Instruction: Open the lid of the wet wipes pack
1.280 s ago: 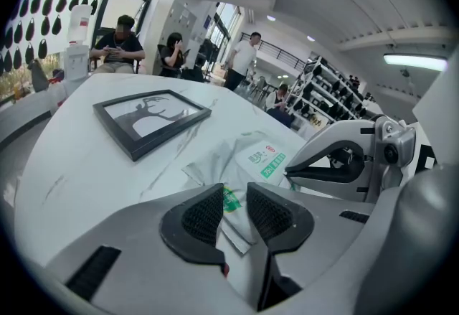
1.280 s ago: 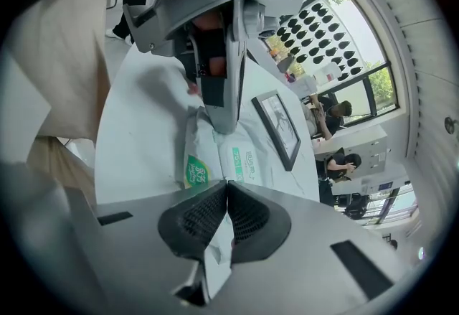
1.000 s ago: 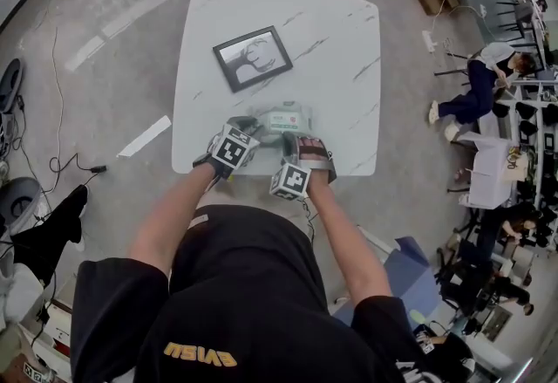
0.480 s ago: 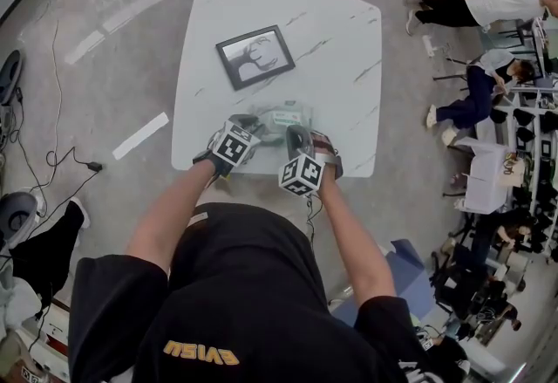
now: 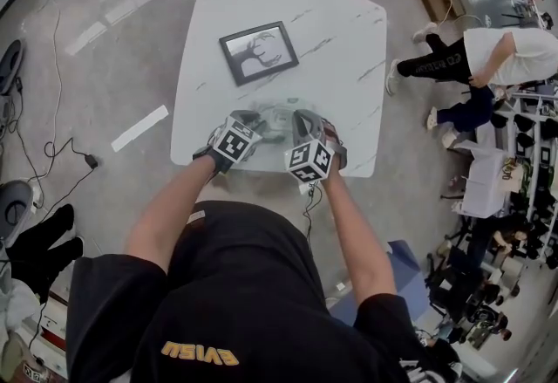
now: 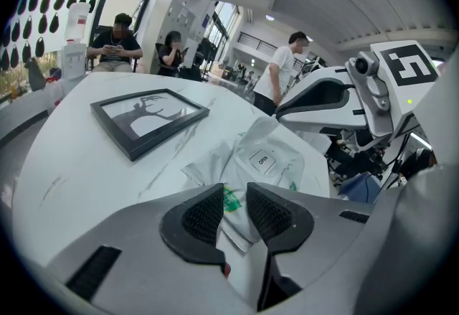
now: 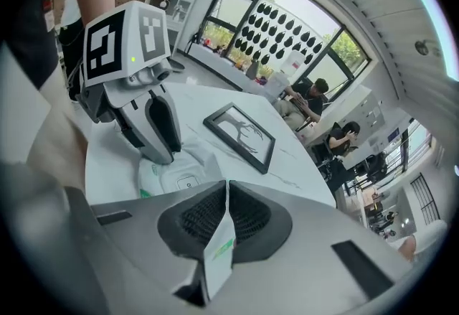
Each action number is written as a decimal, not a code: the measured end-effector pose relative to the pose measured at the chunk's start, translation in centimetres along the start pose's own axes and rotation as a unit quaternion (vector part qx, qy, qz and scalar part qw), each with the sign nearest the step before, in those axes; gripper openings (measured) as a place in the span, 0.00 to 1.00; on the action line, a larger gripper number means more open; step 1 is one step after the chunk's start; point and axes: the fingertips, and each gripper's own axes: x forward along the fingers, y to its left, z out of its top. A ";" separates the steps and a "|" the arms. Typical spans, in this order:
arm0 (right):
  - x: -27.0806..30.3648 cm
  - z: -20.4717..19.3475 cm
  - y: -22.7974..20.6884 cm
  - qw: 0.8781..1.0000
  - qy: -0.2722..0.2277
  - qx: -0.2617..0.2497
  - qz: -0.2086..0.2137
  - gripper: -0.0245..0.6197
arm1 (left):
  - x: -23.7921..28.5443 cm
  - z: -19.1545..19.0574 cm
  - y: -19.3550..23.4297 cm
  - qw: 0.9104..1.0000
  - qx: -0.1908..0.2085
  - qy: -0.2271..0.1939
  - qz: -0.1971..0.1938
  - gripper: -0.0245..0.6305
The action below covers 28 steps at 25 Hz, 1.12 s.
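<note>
A white wet wipes pack (image 5: 277, 117) with green print lies near the front edge of the marble table (image 5: 331, 32). Its square tab marked OPEN (image 6: 262, 159) lies flat on the top face. My left gripper (image 6: 234, 195) is closed on the pack's near end, which passes between its pads. In the right gripper view, the left gripper's fingers (image 7: 161, 127) stand on the pack (image 7: 179, 174). My right gripper (image 7: 226, 188) pinches a thin white flap (image 7: 215, 249) with green print. Its jaws are opening slightly, with the flap still between them. I cannot tell if this flap is the lid.
A black picture frame (image 5: 257, 52) with a tree silhouette lies behind the pack. Several people sit or move beyond the table's right side, among chairs and shelves (image 5: 523, 119). Cables and dark bags lie on the floor at the left (image 5: 39, 242).
The right gripper has risen, shifted right and rolled, carrying the flap. The left gripper has stayed put on the pack. A person at the far right has walked along.
</note>
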 end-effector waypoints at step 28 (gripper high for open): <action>4.7 -2.6 -2.7 0.950 -0.010 0.314 0.000 0.04 | 0.2 0.1 0.0 1.000 0.000 -0.002 0.002 0.22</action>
